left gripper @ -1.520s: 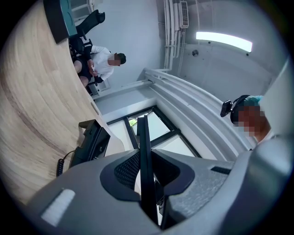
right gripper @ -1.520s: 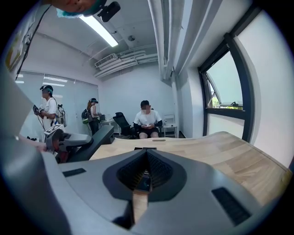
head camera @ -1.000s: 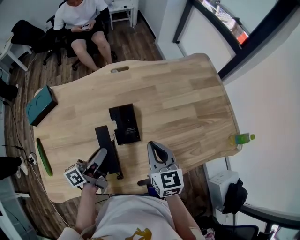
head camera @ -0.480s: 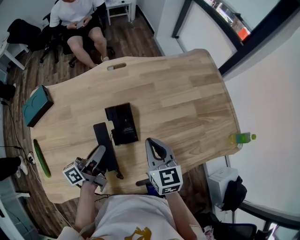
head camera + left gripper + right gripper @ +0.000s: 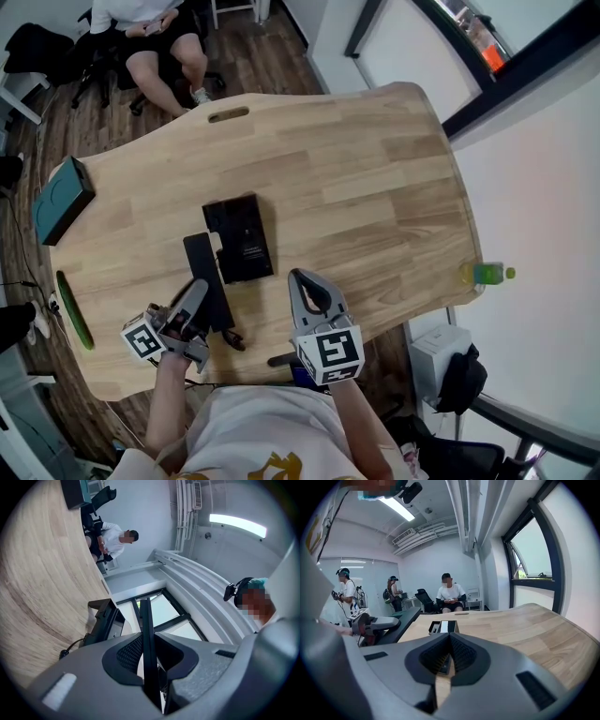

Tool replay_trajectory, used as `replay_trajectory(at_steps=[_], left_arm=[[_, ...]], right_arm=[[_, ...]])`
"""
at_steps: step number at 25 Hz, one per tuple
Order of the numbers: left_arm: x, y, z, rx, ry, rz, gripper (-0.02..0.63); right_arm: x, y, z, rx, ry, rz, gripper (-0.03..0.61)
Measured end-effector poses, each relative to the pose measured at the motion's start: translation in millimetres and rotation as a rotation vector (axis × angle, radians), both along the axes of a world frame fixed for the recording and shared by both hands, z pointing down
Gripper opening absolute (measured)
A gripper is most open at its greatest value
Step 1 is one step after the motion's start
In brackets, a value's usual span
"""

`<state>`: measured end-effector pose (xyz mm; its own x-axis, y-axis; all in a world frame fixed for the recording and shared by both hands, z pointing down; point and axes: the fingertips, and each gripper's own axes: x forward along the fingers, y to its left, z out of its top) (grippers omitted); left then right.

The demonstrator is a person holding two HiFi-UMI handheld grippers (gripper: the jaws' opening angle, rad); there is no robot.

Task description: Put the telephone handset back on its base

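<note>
Both tongs have dipped slightly. Left tongs (image 5: 197, 298) clench the flat black plastic handset (image 5: 204, 267); its boxy black base (image 5: 242, 239) sits just beyond, ahead of the closed, empty right tongs (image 5: 305, 281). That edge-on pinch could let it twist.

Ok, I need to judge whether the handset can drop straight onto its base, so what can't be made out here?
The handset: near end covered by the left gripper in head view; left gripper view shows it only edge-on.
The base: cradle detail too small in head view; in right gripper view its near part sits behind the right gripper.
The cord: in head view mostly hidden under handset and left gripper.
</note>
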<state>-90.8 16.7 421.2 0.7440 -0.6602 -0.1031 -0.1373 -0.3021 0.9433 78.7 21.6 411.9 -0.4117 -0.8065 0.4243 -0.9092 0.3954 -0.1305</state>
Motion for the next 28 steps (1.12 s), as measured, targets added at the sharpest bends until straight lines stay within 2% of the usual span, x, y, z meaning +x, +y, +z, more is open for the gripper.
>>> replay_trajectory(at_steps=[8,17,28], left_arm=[[-3,-11,12,0.005,-0.002,-0.002,0.077],[-1,-20,28,0.004,-0.045,0.013,0.077],[2,-33,42,0.002,-0.040,0.007,0.077]], right_arm=[[-1,-6,10,-0.020,0.011,-0.002,0.003],[-2,-18,21,-0.038,0.011,-0.004,0.003],[1,-18,34,-0.079,0.022,-0.005,0.003]])
